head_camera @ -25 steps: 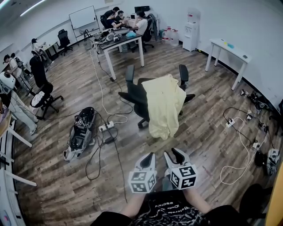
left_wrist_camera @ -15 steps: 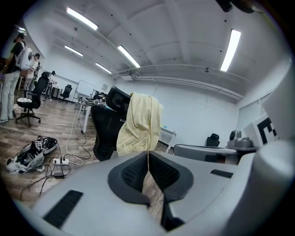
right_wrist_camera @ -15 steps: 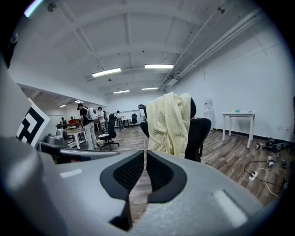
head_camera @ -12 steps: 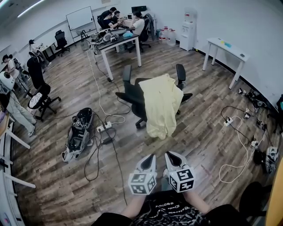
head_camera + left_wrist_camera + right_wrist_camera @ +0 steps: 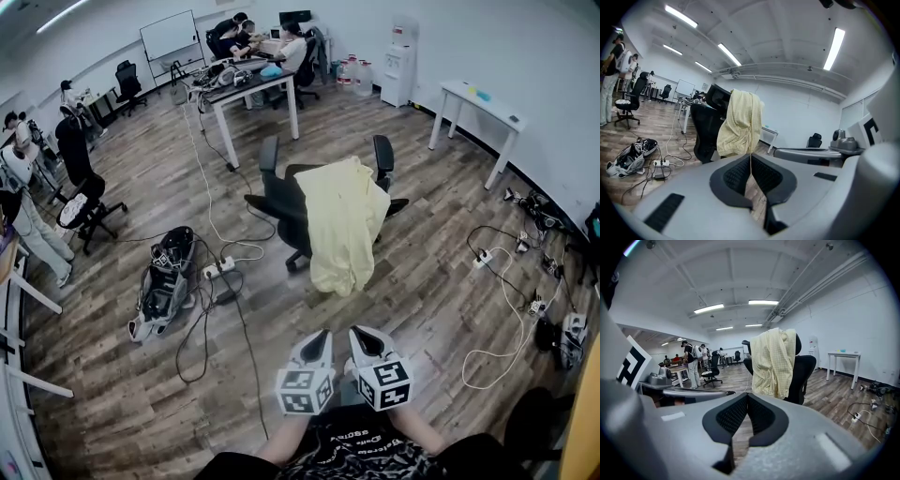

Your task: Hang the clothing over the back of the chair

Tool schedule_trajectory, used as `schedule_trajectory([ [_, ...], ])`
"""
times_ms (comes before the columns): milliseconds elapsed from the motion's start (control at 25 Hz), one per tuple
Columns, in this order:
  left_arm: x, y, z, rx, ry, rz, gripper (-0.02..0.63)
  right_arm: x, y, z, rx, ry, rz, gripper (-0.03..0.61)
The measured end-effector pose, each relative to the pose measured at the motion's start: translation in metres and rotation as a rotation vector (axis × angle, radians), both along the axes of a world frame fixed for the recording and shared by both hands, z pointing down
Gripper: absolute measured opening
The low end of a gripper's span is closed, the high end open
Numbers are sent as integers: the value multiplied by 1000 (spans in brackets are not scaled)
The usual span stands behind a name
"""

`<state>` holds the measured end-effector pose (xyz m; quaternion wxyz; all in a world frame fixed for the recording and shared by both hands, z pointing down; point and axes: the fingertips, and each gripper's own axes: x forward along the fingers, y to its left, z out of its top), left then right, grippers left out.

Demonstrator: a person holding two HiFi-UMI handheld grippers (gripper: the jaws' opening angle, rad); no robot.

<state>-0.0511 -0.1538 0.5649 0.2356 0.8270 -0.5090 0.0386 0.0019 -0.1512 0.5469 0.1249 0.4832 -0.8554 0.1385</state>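
Note:
A pale yellow garment [image 5: 345, 220] hangs draped over the back of a black office chair [image 5: 277, 202] in the middle of the room. It falls well down the backrest. Both grippers are held close to my body, well short of the chair. My left gripper [image 5: 319, 335] is shut with nothing in it, and my right gripper [image 5: 360, 334] is shut and empty too. In the left gripper view the garment [image 5: 739, 124] and chair [image 5: 705, 126] stand beyond the closed left gripper [image 5: 750, 157]. In the right gripper view the garment [image 5: 774, 362] stands beyond the closed right gripper [image 5: 748, 396].
A dark bag [image 5: 167, 281] lies on the wood floor to the left, with a power strip and cables [image 5: 217, 270] beside it. More cables [image 5: 506, 272] trail at the right. A desk [image 5: 248, 89] with seated people stands behind, a white table [image 5: 478, 103] at the right wall.
The right gripper's jaws have closed with nothing between them. Both grippers stay in about the same place, and the garment and chair have not moved.

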Motion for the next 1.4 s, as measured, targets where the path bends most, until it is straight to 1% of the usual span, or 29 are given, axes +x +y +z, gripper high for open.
schedule_trajectory([
  [400, 1, 2, 5, -12, -8, 3, 12, -2, 3, 6, -15, 24, -22, 5],
  [720, 8, 1, 5, -10, -23, 27, 12, 4, 0, 8, -24, 21, 4, 5],
  [960, 6, -3, 3, -1, -27, 21, 11, 5, -3, 6, -12, 21, 9, 5],
  [1400, 5, 4, 12, -20, -31, 31, 12, 2, 5, 14, -30, 20, 15, 5],
])
